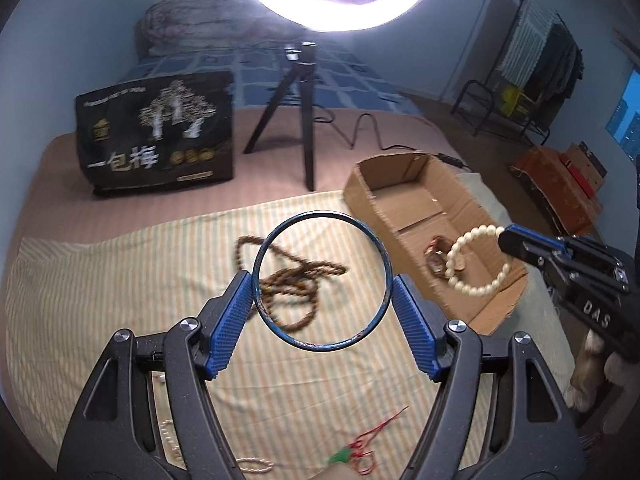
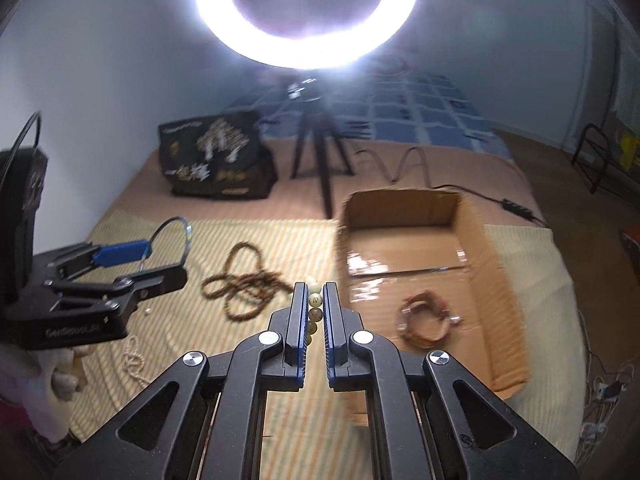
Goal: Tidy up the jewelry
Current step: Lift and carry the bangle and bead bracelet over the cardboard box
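Note:
My left gripper (image 1: 322, 294) is shut on a thin blue bangle (image 1: 320, 213), held upright above the striped cloth; it also shows in the right wrist view (image 2: 182, 227). My right gripper (image 2: 316, 300) is shut on a cream bead bracelet (image 1: 476, 256), whose beads (image 2: 315, 300) show between its fingers, held over the open cardboard box (image 1: 416, 168). A brown bracelet (image 2: 426, 320) lies on the box floor. A long brown bead necklace (image 2: 240, 284) lies tangled on the cloth left of the box.
A ring light on a black tripod (image 1: 300, 120) and a black printed bag (image 1: 158, 128) stand behind the cloth. A pearl strand (image 2: 134, 358) and a red cord charm (image 1: 360, 450) lie near the cloth's front. A power cable (image 2: 404, 164) runs behind the box.

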Available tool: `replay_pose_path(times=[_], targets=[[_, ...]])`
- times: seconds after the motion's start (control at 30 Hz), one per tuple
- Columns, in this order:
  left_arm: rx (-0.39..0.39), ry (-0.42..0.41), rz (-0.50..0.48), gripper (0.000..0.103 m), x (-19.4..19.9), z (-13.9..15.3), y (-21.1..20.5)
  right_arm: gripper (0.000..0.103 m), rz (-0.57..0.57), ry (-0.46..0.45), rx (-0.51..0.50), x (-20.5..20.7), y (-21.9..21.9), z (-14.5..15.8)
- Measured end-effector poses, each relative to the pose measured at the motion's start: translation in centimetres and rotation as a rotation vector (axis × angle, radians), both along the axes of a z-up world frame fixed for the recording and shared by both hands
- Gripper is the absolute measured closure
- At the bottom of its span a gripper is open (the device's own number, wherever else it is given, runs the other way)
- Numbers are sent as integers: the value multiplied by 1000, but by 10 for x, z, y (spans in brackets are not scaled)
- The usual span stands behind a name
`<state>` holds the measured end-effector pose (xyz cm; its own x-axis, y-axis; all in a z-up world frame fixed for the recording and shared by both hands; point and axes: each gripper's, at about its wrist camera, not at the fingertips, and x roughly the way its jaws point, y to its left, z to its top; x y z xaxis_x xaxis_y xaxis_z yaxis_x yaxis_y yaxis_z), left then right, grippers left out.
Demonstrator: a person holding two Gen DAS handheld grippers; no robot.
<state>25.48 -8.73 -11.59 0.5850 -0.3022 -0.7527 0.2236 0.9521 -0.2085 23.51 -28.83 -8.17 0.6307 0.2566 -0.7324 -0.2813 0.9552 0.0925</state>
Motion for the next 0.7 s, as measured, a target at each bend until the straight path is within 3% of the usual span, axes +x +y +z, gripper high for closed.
replay_pose_path(times=[0.37,0.7], targets=[[-30,-13,-78,30,12,-1,-62,97,-148,23,-22,8,-69,-7],[-31,11,-111,30,32,-18,-102,97,-211,67,-24,11,-104,-24]])
